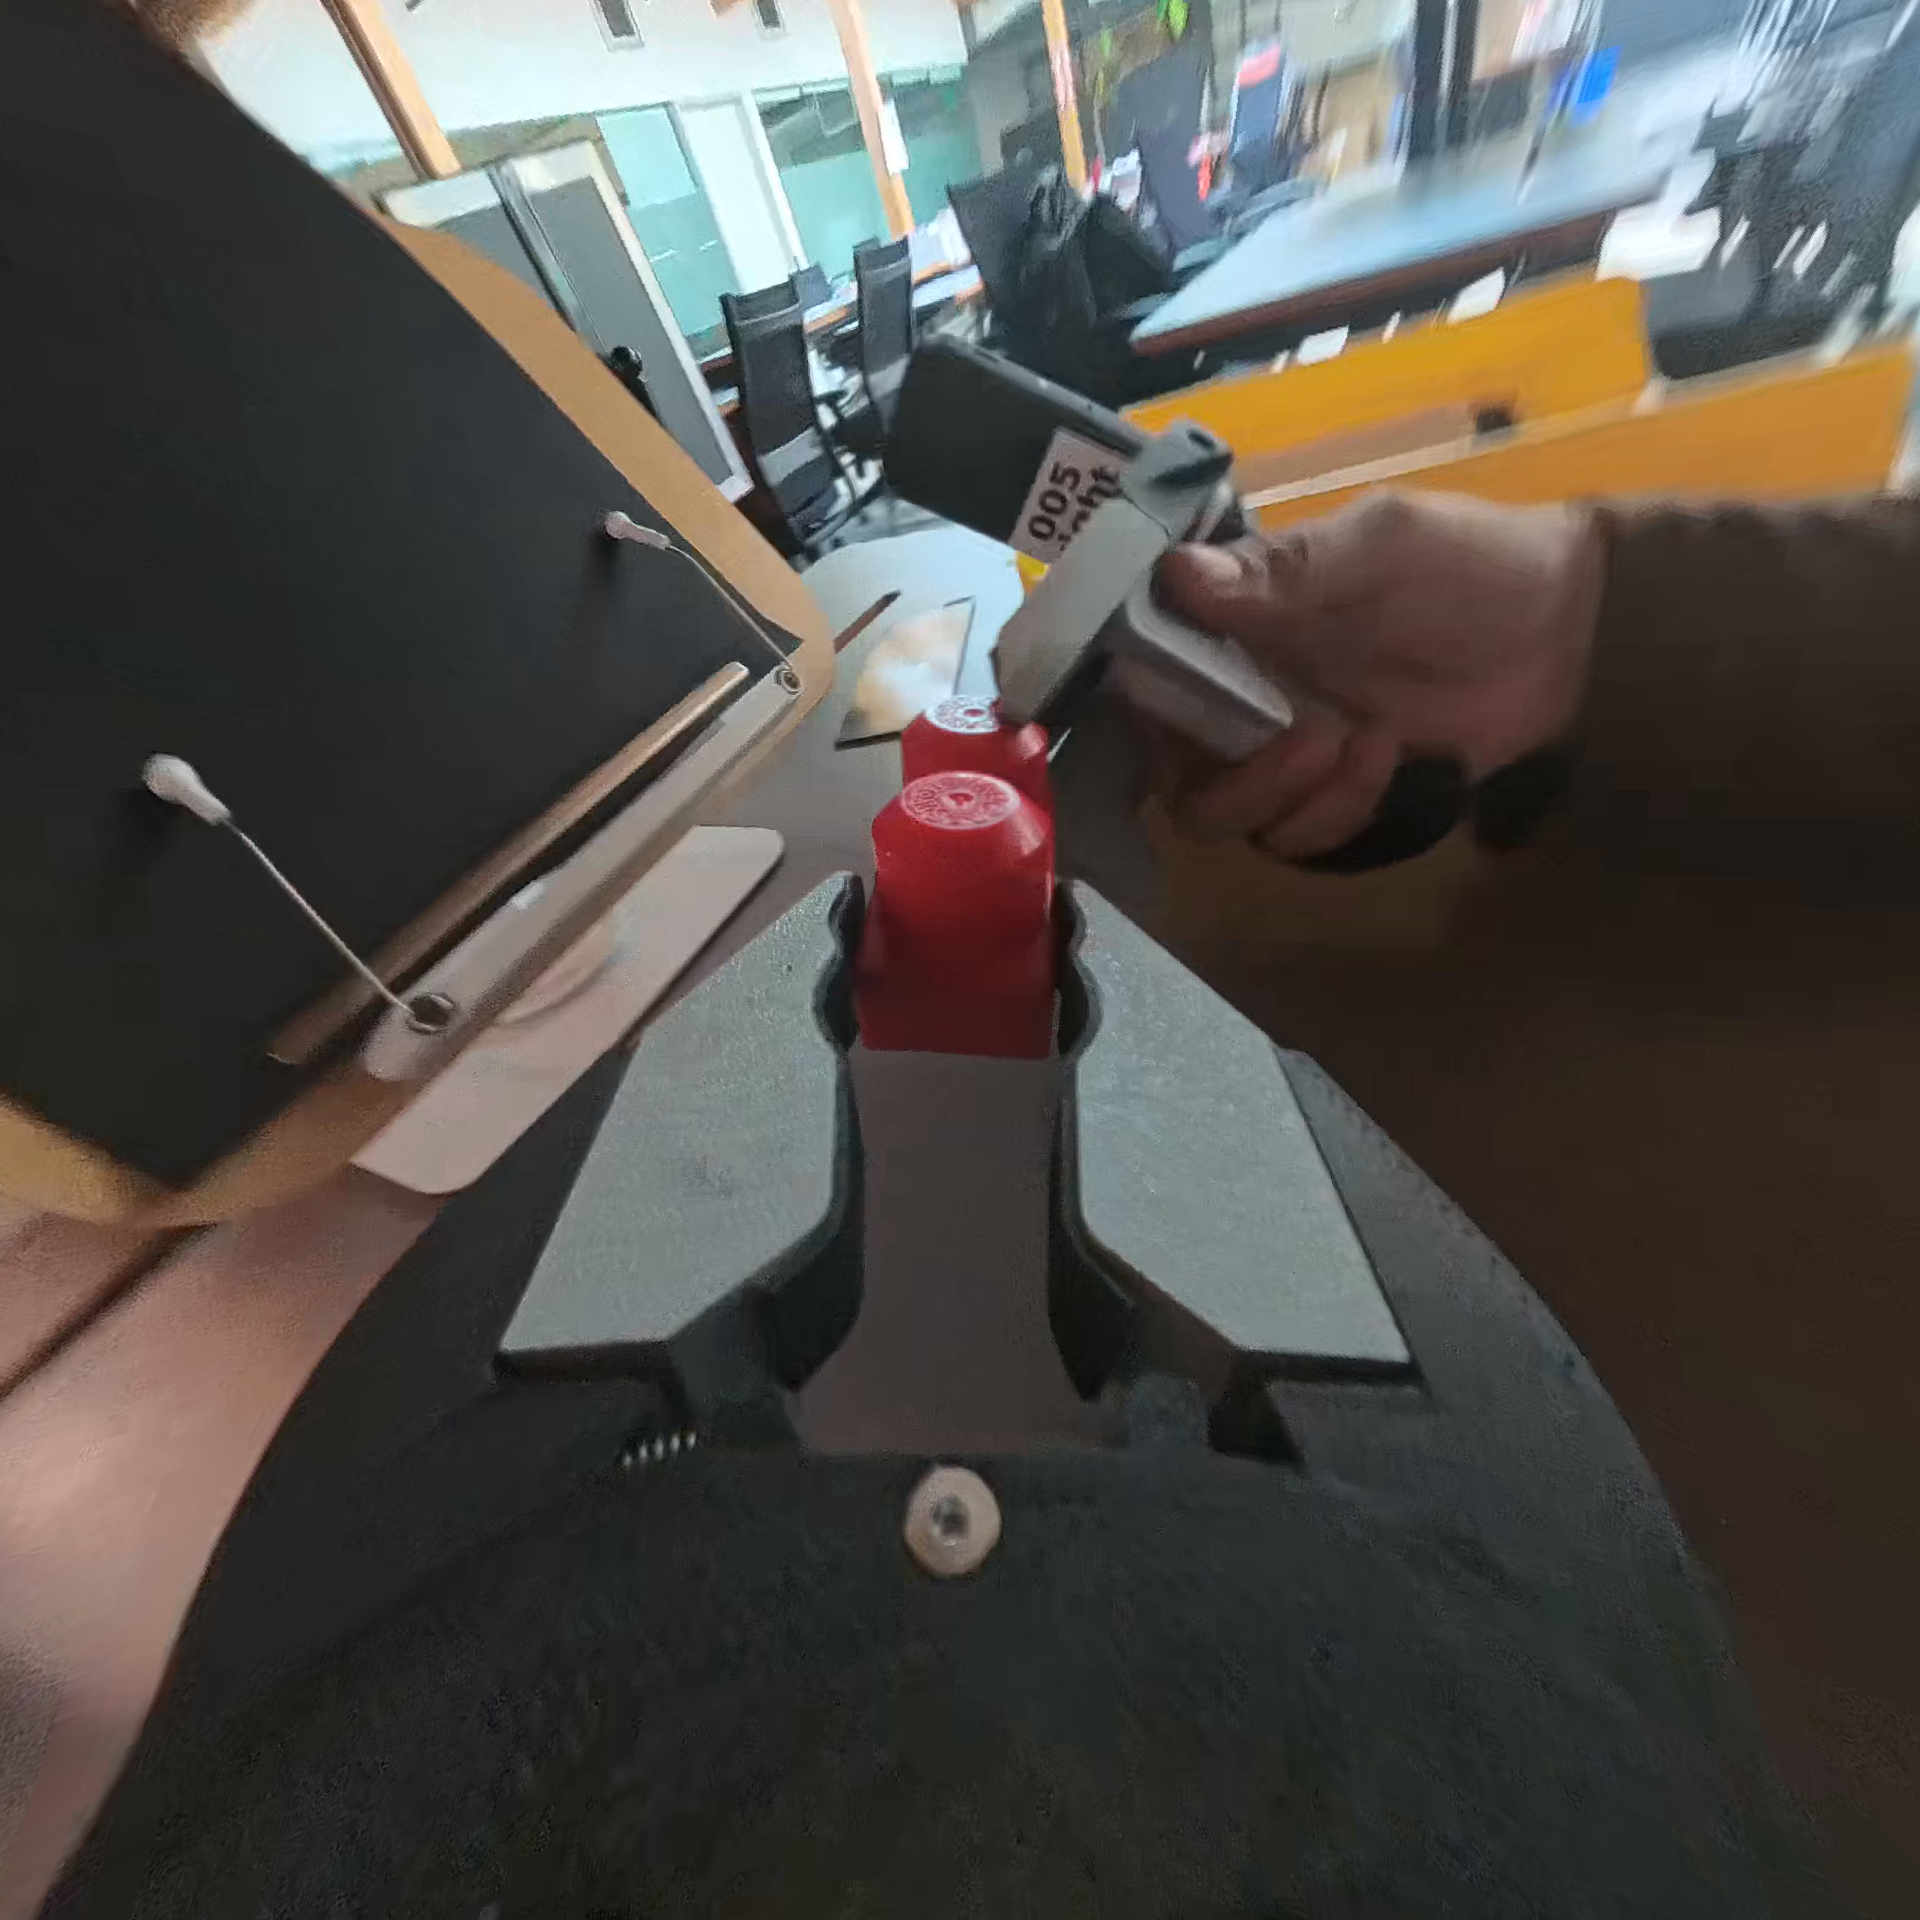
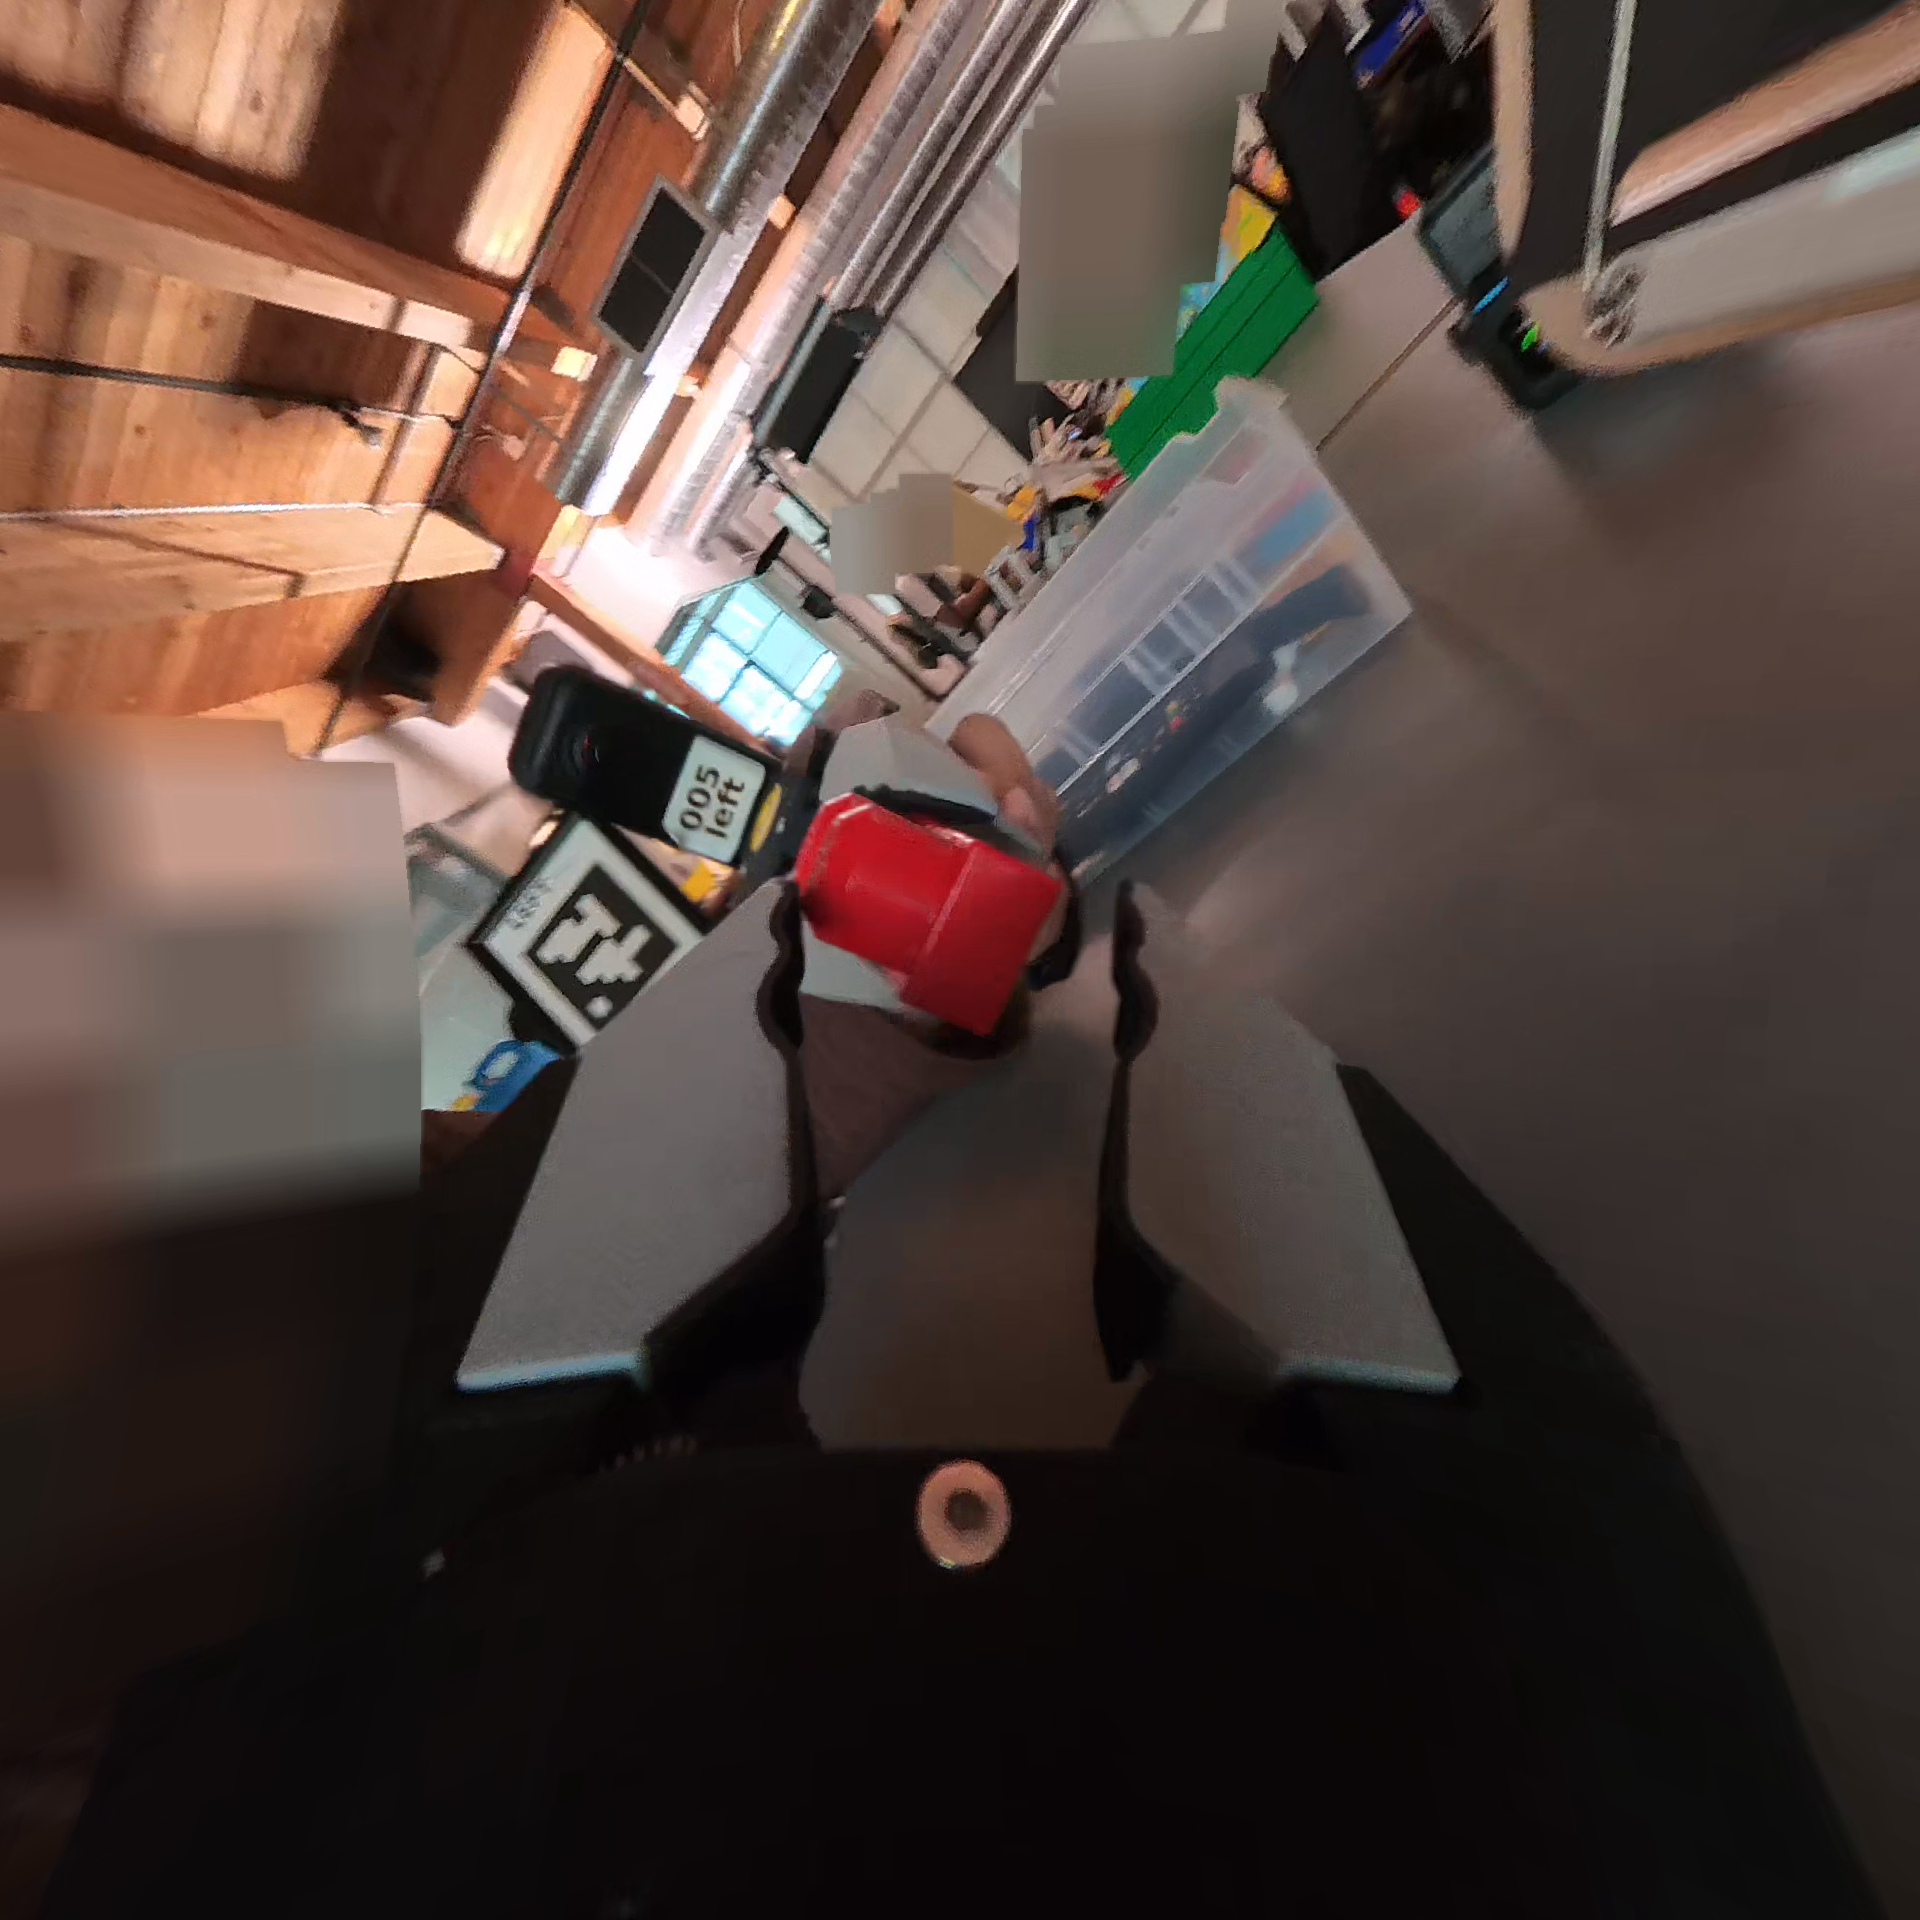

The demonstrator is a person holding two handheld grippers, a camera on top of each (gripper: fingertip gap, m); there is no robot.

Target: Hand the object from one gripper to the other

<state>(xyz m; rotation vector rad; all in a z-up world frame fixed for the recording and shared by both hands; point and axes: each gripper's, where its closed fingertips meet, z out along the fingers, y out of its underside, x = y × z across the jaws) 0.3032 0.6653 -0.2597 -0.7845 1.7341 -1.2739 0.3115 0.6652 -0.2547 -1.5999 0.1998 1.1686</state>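
A red brick with two studs (image 1: 956, 925) is clamped at its base between the fingers of my left gripper (image 1: 958, 966), above a dark table (image 1: 1507, 1299). My right gripper (image 1: 1132, 717), held by a hand (image 1: 1403, 665), comes in from the upper right, and one grey fingertip (image 1: 1013, 701) is at the far stud. In the right wrist view the red brick (image 2: 925, 904) lies tilted between the open jaws of my right gripper (image 2: 956, 935), near the left finger and apart from the right one. The left gripper's black camera body (image 2: 623, 758) and a square marker tag (image 2: 582, 935) show behind it.
A black board with a wooden edge (image 1: 312, 520) leans close on the left, on a metal base plate (image 1: 582, 987), with two white-tipped pins sticking out. A clear plastic bin (image 2: 1195, 644) stands on the table beyond the brick. Office chairs and orange partitions (image 1: 1455, 384) are farther back. My left and right fingertips are right by each other.
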